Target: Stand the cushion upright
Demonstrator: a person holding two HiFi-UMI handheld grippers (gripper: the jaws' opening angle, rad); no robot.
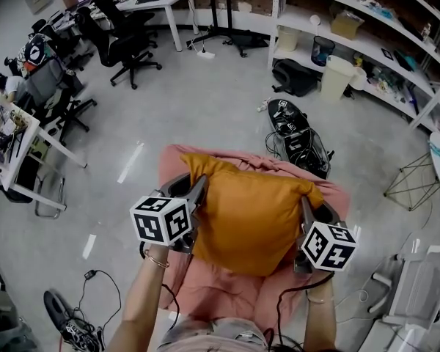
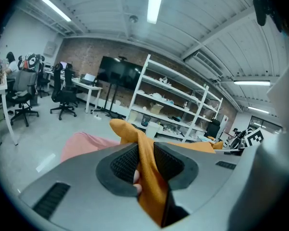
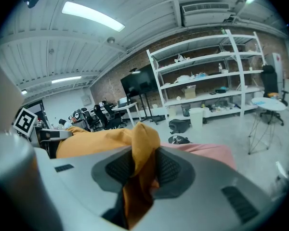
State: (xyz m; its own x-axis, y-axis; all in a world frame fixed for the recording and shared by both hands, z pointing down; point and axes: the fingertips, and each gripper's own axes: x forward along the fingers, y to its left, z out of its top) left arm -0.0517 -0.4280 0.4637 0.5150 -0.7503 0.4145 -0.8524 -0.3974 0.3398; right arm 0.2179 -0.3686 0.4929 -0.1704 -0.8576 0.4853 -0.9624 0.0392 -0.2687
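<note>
- Two grippers, one cushion [image 1: 248, 218] between them, over a pink seat [image 1: 205, 288].
- Cushion: mustard-orange and square-ish, hanging between the two tools. Its broad face is turned up toward the head camera.
- Left gripper [image 1: 199, 194]: narrow, clamped on the cushion's left edge. In the left gripper view a fold of orange fabric runs up between the ribbed black pads [image 2: 124, 163], both pressing on it, and the cloth pokes out past the tips.
- Right gripper [image 1: 306, 213]: also narrow, clamped on the cushion's right edge. In the right gripper view the bunched orange fabric sits squeezed between the pads [image 3: 119, 166] and rises above them in a peak.
- Marker cubes on both tools sit at the cushion's near corners; a forearm runs back from each toward the bottom of the head view.
- The seat is soft, draped in pink cloth and directly under the cushion. Whether the cushion's lower edge rests on it or hangs just clear is hard to tell from above.
- Surroundings: grey floor, white shelving [image 1: 367, 46] at the upper right, a black bag [image 1: 299, 134] on the floor beyond the seat, black office chairs [image 1: 125, 46] and a white desk [image 1: 158, 2] at the upper left.
</note>
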